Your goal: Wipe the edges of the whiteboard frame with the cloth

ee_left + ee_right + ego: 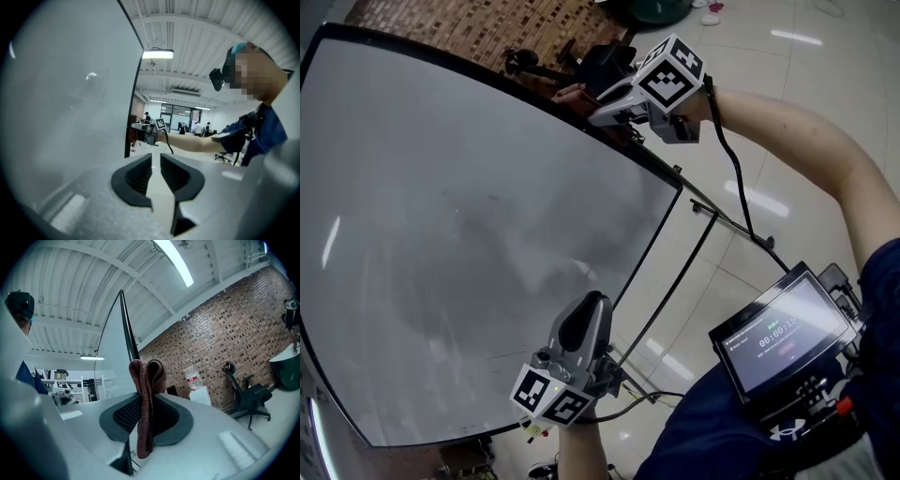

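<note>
The whiteboard [459, 244] fills the head view's left, its black frame [661, 230] running down the right side. My right gripper [581, 101] is at the board's top edge, shut on a folded reddish-brown cloth [569, 93] that lies at the frame. In the right gripper view the cloth [146, 399] stands pinched between the jaws of the right gripper [147, 376], with the frame's edge [127, 324] just beyond it. My left gripper [592, 302] hovers near the board's lower right. In its own view the left gripper [156, 157] is open by a narrow gap, with nothing between the pads.
A small screen [783, 333] hangs at the person's chest. Thin black stand bars [712, 211] run beside the board over the tiled floor. A brick wall [225, 329], a water bottle [193, 379] and an office chair [248, 397] lie behind.
</note>
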The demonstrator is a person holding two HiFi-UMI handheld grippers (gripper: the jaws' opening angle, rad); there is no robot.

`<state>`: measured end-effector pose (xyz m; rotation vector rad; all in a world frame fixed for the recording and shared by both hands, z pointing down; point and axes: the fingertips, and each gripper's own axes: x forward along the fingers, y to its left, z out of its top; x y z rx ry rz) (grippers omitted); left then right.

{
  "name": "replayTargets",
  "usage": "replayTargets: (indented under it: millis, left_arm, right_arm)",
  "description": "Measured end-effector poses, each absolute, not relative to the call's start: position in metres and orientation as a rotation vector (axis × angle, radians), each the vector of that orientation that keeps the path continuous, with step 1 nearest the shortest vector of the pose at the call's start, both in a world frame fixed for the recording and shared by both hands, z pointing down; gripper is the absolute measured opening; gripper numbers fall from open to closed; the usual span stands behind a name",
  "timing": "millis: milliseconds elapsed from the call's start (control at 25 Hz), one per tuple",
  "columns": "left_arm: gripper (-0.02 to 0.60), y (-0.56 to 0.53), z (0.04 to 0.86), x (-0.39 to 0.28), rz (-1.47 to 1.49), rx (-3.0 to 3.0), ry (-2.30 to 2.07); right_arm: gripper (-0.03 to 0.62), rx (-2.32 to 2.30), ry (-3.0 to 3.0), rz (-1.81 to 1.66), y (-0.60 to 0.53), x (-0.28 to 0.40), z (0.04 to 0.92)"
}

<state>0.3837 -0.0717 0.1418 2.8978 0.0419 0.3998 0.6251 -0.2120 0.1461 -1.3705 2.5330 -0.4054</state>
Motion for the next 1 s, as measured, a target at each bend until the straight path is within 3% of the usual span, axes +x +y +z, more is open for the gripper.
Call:
replayTargets:
  millis: [560, 800, 1000]
  left_arm:
    - [0.057, -0.061, 0.155, 0.404, 0.429, 2.875, 0.068]
    - [0.057, -0.063, 0.161, 0.408, 0.446, 2.868, 0.078]
    - [0.057, -0.06, 0.165, 0.413, 0.444, 2.85, 0.094]
  right_arm:
    - [0.057, -1.649, 2.682, -0.349, -0.206, 0.63, 0.205]
    - [0.057, -1.811, 2.686, -0.386, -0.191, 0.667, 0.225]
    - [0.057, -1.652, 2.631, -0.523, -0.182, 0.659, 0.239]
